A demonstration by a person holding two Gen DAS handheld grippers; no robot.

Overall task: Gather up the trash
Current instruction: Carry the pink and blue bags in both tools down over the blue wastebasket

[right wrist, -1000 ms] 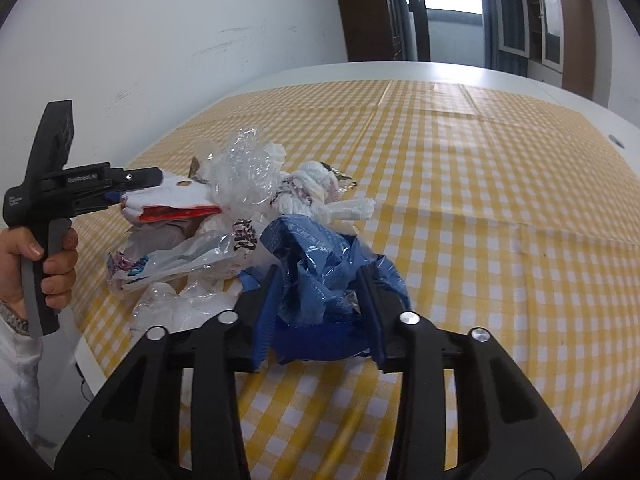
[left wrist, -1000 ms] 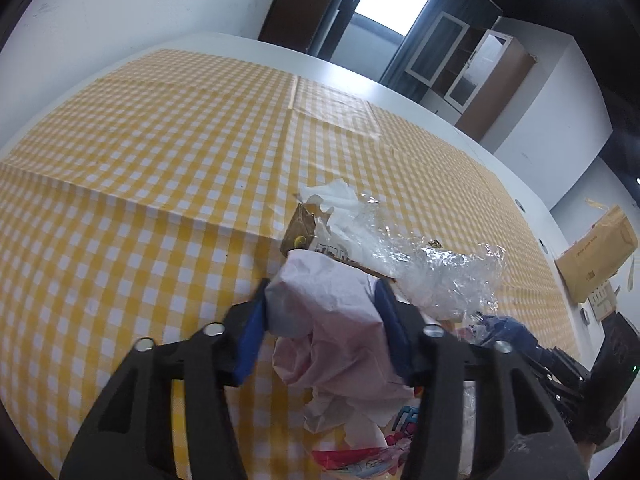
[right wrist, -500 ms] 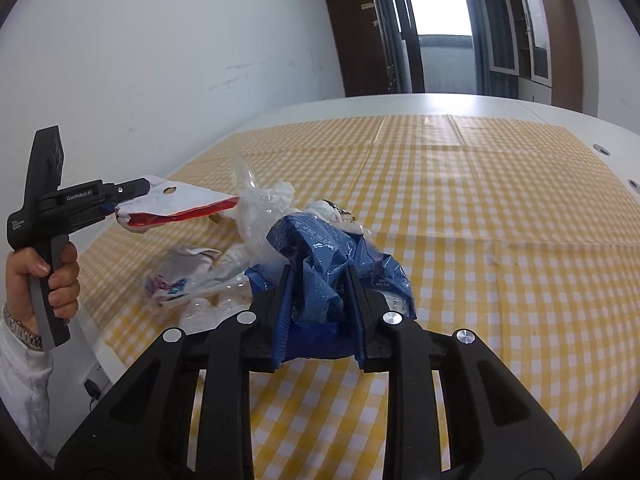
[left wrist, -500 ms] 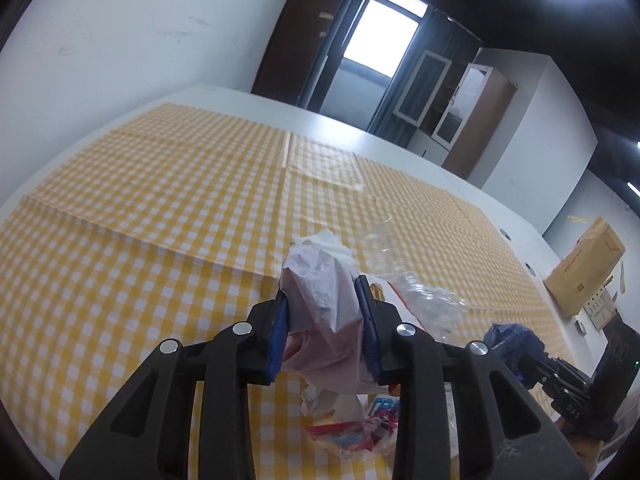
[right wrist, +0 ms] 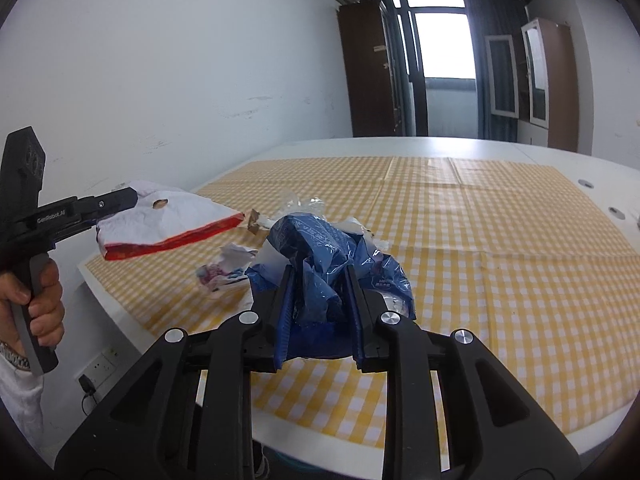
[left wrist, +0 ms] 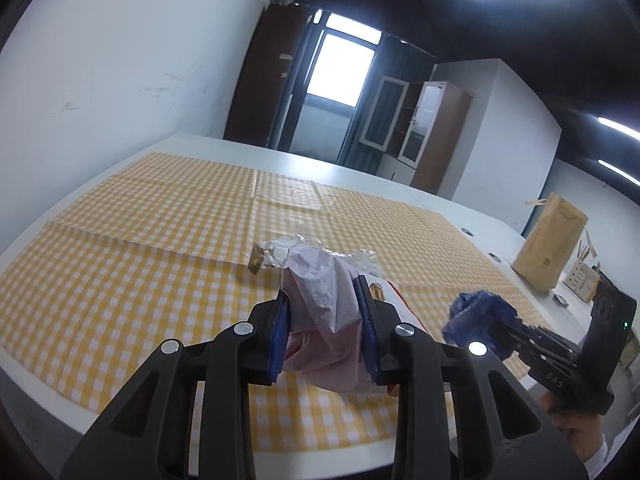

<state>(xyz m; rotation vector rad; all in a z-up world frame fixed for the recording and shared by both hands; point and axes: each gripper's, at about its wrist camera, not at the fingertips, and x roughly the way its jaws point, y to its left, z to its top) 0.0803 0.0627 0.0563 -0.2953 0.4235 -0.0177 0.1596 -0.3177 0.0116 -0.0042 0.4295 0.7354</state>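
My left gripper (left wrist: 322,292) is shut on a crumpled pale pink bag (left wrist: 320,312), held above the yellow checked cloth (left wrist: 140,248). From the right wrist view that bag (right wrist: 168,224) looks white with a red edge and hangs from the left gripper (right wrist: 120,200), which a hand holds. My right gripper (right wrist: 319,276) is shut on a crumpled blue plastic bag (right wrist: 320,248), also lifted; the blue bag (left wrist: 476,312) shows at the right in the left wrist view. Loose trash lies on the cloth: a printed wrapper (right wrist: 220,276), clear plastic (right wrist: 304,204) and a small brown wrapper (left wrist: 254,262).
A brown paper bag (left wrist: 548,248) stands on the white table (left wrist: 360,176) at the far right, beside a small holder. The table's near edge (right wrist: 120,304) runs close below both grippers. Cabinets (right wrist: 536,80) and a window stand at the back.
Both grippers have squeezed tighter on their bags, then risen and drawn back from the pile. The pink bag and blue bag have come up off the cloth; the other trash stays behind.
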